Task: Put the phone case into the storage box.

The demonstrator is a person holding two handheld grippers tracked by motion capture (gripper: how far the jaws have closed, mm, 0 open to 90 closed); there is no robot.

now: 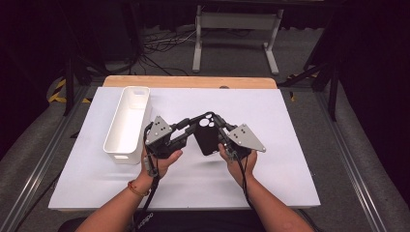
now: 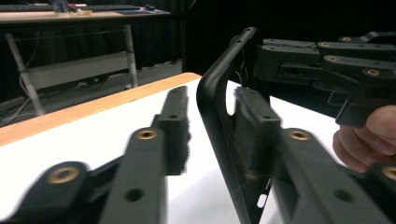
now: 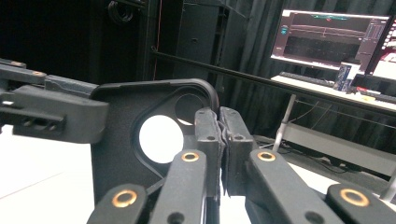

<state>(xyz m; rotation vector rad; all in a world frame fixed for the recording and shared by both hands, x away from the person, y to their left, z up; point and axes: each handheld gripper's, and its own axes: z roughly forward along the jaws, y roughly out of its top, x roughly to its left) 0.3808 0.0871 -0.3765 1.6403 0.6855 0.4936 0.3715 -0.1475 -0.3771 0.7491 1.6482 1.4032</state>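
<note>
**Phone case held up between both grippers**

Black plastic phone case with camera cutouts (image 1: pixel 207 137) is off the white table (image 1: pixel 270 174), mid-air over its centre, between both hands. Right gripper (image 3: pixel 222 135) is clamped on the case's edge next to the camera opening, jaws pinched tight. Left gripper (image 2: pixel 212 123) has one pad touching the case wall, the other pad just off it, so no clamp there. White rectangular plastic bin (image 1: pixel 126 123) sits on the table near the left gripper.

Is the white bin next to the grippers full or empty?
Empty, as far as the high view shows: the white bin stands upright and open-topped, with bare white walls inside. Its floor near the front wall is hidden.
</note>
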